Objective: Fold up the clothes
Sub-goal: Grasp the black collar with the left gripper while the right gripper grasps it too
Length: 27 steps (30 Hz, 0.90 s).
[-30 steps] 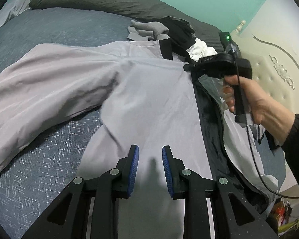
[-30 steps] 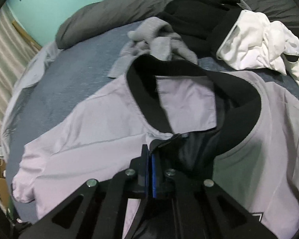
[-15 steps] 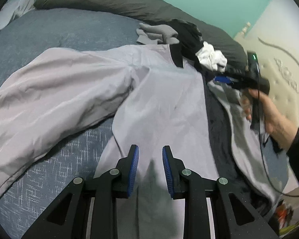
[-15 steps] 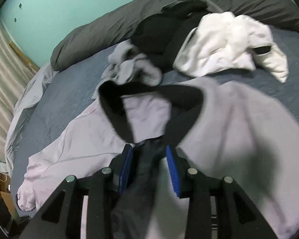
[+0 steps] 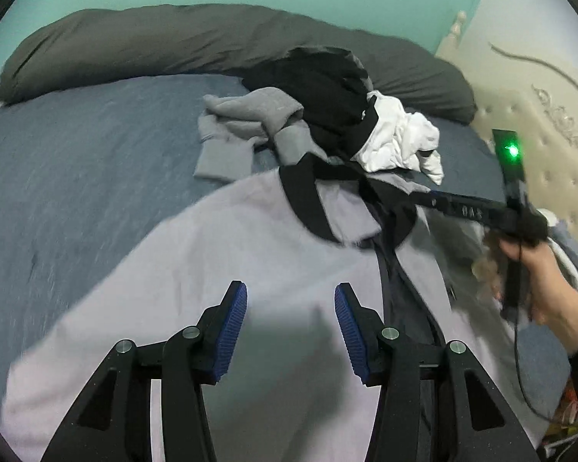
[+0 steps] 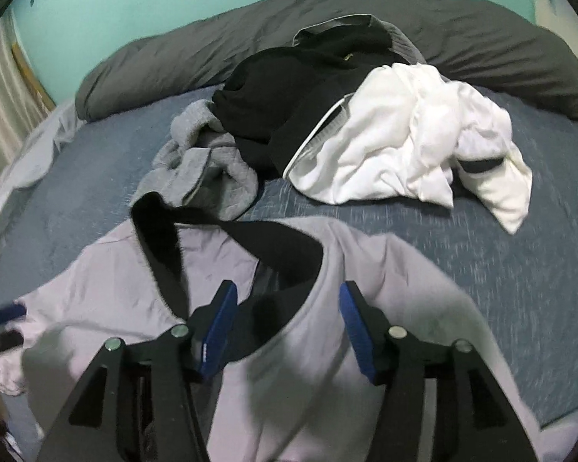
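Since the frame a second earlier, the right gripper (image 6: 285, 323) has let go of the zip edge at the collar (image 6: 289, 248) and now stands wide open and empty above it. The left gripper (image 5: 291, 325) has opened from a narrow gap to a wide one; it also holds nothing.

The jacket (image 5: 219, 269) lies face up on the bed (image 5: 77, 154), collar toward the heap of loose clothes (image 6: 346, 115) by the pillow (image 5: 173, 42). The front is nearly closed, with dark lining showing along the zip line.

Both grippers hang over the chest, one on each front panel, probably so the garment rests flat and free of tension. Whether the front is being squared up for a fold or merely laid out cannot be judged. Both views are motion-blurred.
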Each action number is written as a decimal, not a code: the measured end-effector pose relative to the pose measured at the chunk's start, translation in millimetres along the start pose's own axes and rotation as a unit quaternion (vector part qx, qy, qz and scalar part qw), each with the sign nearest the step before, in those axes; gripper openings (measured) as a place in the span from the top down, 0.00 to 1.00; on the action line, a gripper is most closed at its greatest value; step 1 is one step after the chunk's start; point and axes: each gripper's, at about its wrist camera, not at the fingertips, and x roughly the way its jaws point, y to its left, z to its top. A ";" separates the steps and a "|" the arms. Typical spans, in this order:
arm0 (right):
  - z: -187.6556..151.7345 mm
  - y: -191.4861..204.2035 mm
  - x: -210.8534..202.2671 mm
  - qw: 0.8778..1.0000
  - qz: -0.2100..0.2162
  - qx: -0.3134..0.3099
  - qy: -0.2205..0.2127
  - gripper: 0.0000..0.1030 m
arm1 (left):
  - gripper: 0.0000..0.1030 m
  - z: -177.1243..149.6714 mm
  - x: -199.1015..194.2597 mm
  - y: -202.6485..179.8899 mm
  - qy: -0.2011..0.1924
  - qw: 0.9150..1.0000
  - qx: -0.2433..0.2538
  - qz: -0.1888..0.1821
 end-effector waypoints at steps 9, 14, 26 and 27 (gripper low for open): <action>11.6 21.8 32.0 0.994 -0.051 -0.094 0.014 0.45 | 0.50 62.5 77.5 -17.4 0.028 0.998 0.031 0.053; 8.7 27.4 49.9 0.983 -0.112 -0.146 0.029 0.45 | 0.50 71.6 105.6 -22.0 0.039 0.995 0.050 0.077; 19.3 13.0 33.0 0.990 -0.048 -0.135 -0.011 0.45 | 0.67 73.1 129.2 -9.5 0.044 0.994 0.060 0.081; 18.8 20.5 37.1 0.988 -0.046 -0.147 -0.007 0.45 | 0.69 73.5 129.9 -10.0 0.043 0.994 0.061 0.082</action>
